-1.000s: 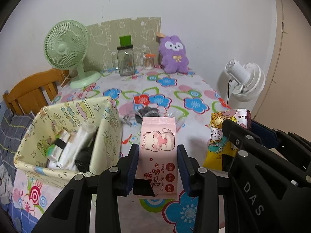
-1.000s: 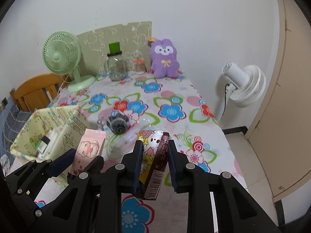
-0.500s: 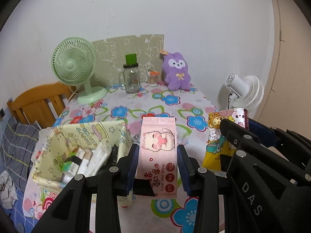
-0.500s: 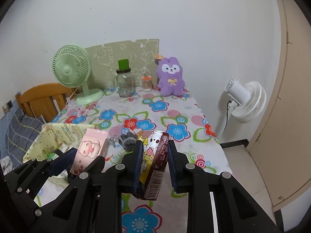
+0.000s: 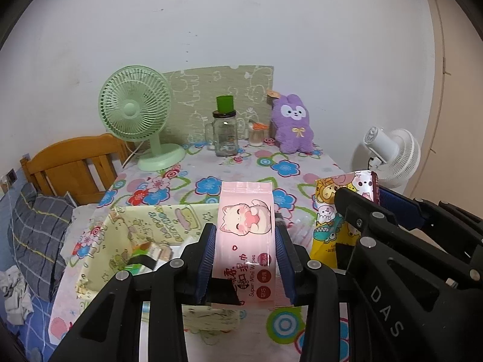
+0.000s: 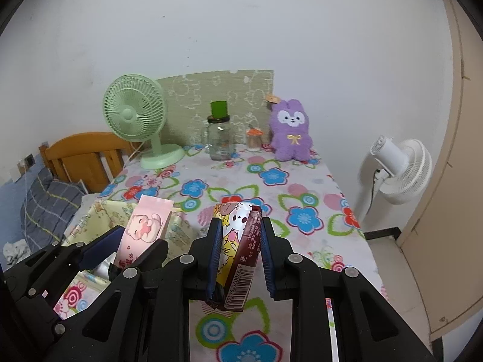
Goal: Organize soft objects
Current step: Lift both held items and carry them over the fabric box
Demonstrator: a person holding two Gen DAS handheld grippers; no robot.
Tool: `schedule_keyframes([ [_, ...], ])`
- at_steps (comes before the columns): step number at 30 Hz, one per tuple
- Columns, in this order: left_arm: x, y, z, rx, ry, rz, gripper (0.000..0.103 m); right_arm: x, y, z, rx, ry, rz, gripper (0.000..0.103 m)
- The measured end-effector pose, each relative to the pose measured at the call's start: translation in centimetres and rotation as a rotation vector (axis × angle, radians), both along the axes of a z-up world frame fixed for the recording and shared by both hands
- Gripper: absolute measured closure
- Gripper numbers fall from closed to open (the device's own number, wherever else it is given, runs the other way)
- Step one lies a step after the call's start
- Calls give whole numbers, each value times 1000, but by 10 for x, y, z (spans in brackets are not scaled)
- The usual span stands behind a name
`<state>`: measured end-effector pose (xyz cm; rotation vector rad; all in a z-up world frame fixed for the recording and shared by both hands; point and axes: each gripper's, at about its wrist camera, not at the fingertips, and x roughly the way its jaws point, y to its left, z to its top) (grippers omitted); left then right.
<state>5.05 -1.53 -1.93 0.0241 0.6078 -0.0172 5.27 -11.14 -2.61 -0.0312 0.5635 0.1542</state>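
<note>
A pink wet-wipes pack printed with a cartoon cat is being clamped upright between the blue pads of the left gripper, above the near edge of a floral-clothed table. A yellow cartoon-printed packet with a dark red barcoded side is being gripped edge-on by the right gripper, to the right of the wipes pack and apart from it. A pale yellow fabric storage box is being shown on the near left of the table, partly behind the left gripper, with small boxes and packets lying inside. At the far edge a green desk fan, a glass mug jar with a green cap, a small lidded jar and a purple plush rabbit are being lined up from left to right before a green patterned board. A white floor fan is being seen beyond the table's right side, and a wooden chair to its left.
</note>
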Motion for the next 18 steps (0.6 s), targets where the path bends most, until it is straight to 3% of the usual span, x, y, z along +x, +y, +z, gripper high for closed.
schedule_keyframes([
  [18,10,48,-4,12,-4,75,63,22,53,-5,17,26,110,75],
])
